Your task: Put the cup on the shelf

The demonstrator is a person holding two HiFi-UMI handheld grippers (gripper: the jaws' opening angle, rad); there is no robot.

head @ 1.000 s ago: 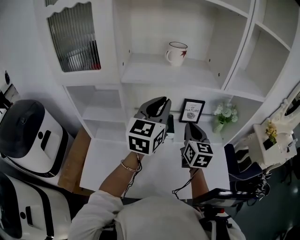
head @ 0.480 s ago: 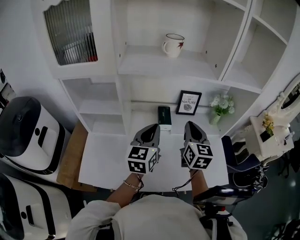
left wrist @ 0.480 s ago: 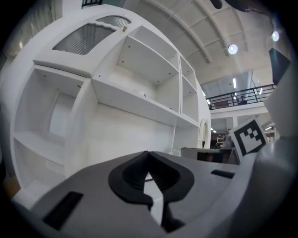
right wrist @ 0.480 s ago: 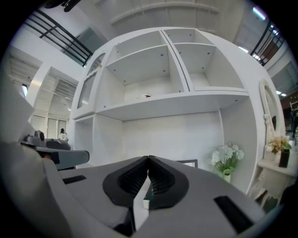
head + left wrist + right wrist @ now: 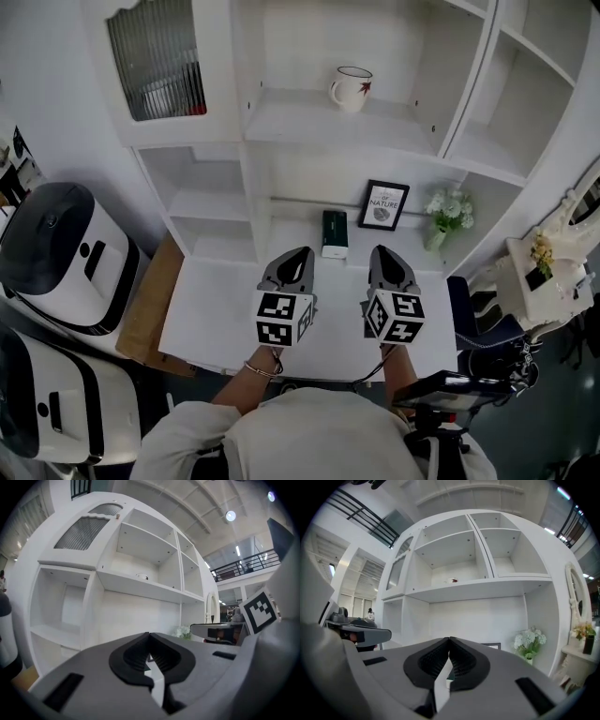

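A white cup (image 5: 352, 88) with a red leaf mark stands upright on the upper shelf (image 5: 309, 127) of the white cabinet; it shows small in the left gripper view (image 5: 142, 577) and the right gripper view (image 5: 453, 580). Both grippers hover low over the white tabletop (image 5: 220, 309), far below the cup. My left gripper (image 5: 292, 261) is shut with nothing in it, its jaws meeting at the tips (image 5: 149, 634). Beside it, my right gripper (image 5: 387, 258) is also shut and holds nothing (image 5: 449, 639).
A dark green box (image 5: 334, 232), a framed picture (image 5: 385, 204) and a vase of white flowers (image 5: 448, 216) stand at the back of the tabletop. A ribbed-glass cabinet door (image 5: 155, 61) is at upper left. White and black appliances (image 5: 56, 253) sit on the left.
My left gripper has come down and back from the shelf area and now sits level beside the right one. The cup stays on the shelf. The right gripper barely moved.
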